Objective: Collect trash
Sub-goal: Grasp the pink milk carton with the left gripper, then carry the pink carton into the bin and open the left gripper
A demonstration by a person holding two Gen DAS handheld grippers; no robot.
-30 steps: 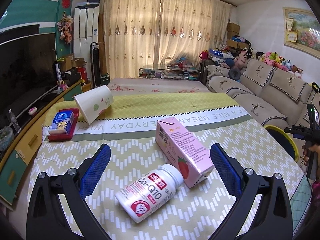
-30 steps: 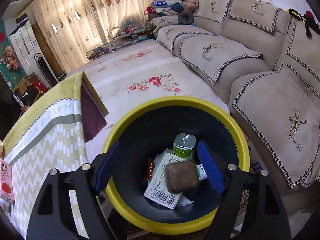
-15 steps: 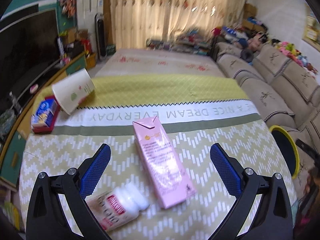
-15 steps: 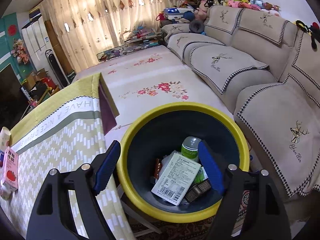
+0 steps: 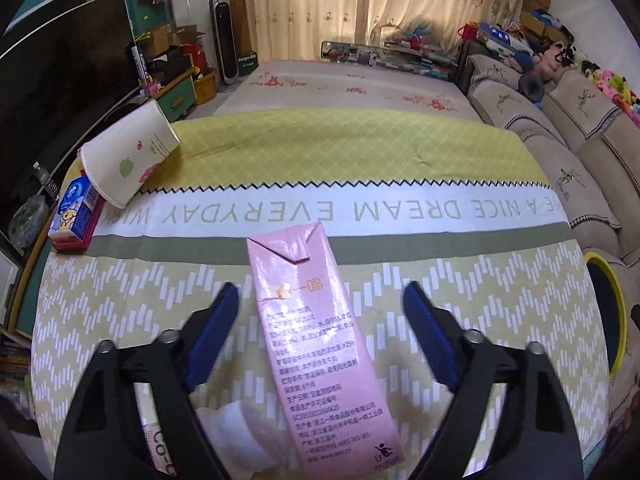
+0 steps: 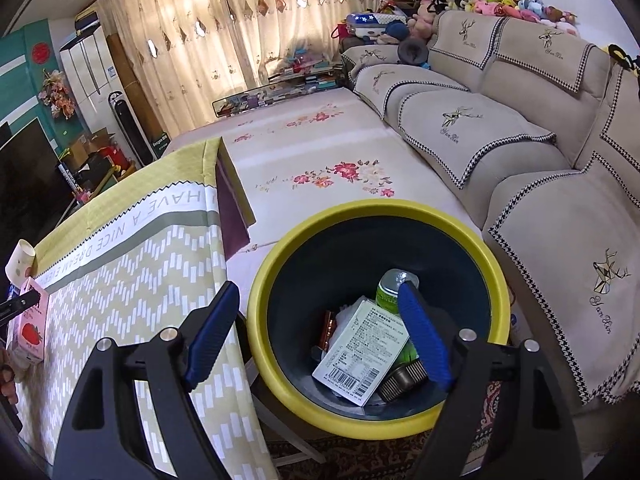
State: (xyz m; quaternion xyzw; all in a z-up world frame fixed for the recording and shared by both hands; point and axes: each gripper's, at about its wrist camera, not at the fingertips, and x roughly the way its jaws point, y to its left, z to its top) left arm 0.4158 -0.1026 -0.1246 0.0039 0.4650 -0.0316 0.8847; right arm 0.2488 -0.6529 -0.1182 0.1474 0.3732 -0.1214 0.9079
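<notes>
1. The left hand-held gripper [image 5: 320, 332] points down at the tabletop [image 5: 500, 300]; its jaws are closing, with the pink strawberry milk carton [image 5: 320, 344] lying flat between the blue pads [image 5: 212, 336], which stand clear of its sides.
2. At 7 o'clock of that carton, under the left finger, lies a white Co-Q10 bottle [image 5: 240, 436] on its side, touching the carton's long edge.
3. Farther off, at 10 o'clock, a paper cup [image 5: 128, 160] lies tipped over, its rim towards a blue tissue pack [image 5: 74, 212] on a red tray [image 5: 74, 242].
4. The right hand-held gripper [image 6: 316, 336] hangs wide and empty over the yellow-rimmed trash bin [image 6: 272, 280], which stands just beside the tabletop's edge.
5. Inside the bin lie a white barcoded box [image 6: 360, 352], a green can [image 6: 390, 290] at 12 o'clock of it, and a ribbed metal piece [image 6: 404, 378] at 4 o'clock.
6. Beyond the bin at 12 o'clock lies a floral mat [image 6: 320, 176]; a beige sofa [image 6: 520, 152] runs along at 2 o'clock.
</notes>
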